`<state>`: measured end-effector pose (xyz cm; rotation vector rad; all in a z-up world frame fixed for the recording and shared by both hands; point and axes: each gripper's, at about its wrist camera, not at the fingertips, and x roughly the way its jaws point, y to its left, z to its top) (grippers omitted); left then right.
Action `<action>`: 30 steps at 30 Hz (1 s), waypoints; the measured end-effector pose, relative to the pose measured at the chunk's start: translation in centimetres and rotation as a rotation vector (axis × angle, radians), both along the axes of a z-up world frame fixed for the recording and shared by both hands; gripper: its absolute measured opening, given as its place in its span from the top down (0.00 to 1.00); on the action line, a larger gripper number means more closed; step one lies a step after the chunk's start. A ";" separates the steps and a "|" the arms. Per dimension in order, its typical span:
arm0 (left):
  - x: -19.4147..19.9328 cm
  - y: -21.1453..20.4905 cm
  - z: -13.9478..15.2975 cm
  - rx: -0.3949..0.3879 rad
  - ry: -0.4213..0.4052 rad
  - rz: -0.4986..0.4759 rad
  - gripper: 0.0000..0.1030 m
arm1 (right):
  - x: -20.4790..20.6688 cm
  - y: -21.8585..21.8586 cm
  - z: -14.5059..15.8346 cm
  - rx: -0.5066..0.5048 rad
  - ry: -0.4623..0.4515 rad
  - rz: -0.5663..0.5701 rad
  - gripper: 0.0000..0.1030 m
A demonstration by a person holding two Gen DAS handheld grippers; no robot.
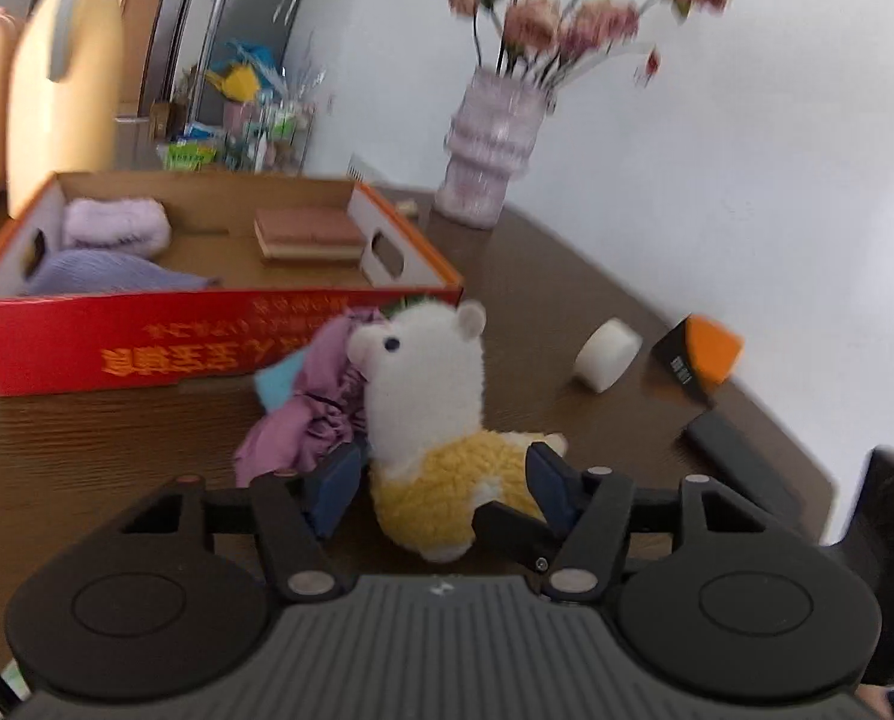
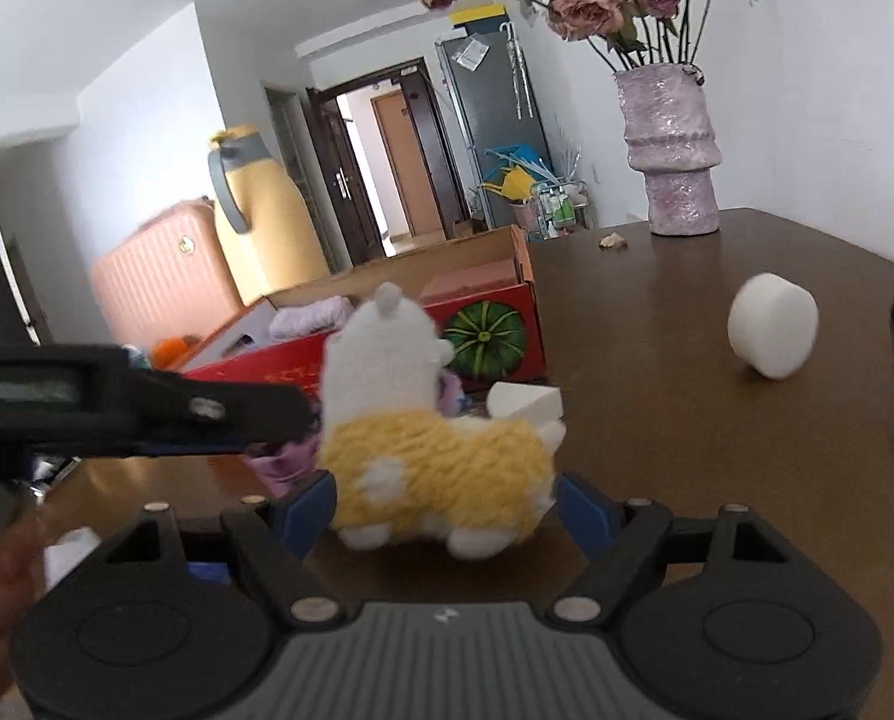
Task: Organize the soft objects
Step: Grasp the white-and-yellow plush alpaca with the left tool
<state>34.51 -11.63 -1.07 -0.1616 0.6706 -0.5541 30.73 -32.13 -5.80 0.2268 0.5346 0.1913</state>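
Observation:
A plush alpaca (image 1: pixel 423 384), white with a yellow woolly body, sits between the blue pads of my left gripper (image 1: pixel 441 480), which is shut on its chest and rump. In the right wrist view the same alpaca (image 2: pixel 435 456) is blurred, just above the brown table (image 2: pixel 657 420). My right gripper (image 2: pixel 444 510) stands open around it, pads clear of the wool. A crumpled purple cloth (image 1: pixel 309 408) lies at the alpaca's far left. Behind it the red cardboard box (image 1: pixel 207 336) holds a fluffy lilac towel (image 1: pixel 117 225), a lavender cloth (image 1: pixel 105 276) and a brown-pink pad (image 1: pixel 309 234).
A white foam cylinder (image 2: pixel 774 324) and a white foam block (image 2: pixel 525 402) lie on the table. A lilac vase of dried flowers (image 2: pixel 675 156) stands at the back. An orange-and-black box (image 1: pixel 699 354) and a flat black object (image 1: pixel 741 462) sit near the right edge.

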 end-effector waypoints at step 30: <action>-7.5 2.7 1.0 -0.107 0.000 0.195 0.30 | -8.0 -4.0 2.1 0.050 -0.036 0.044 0.25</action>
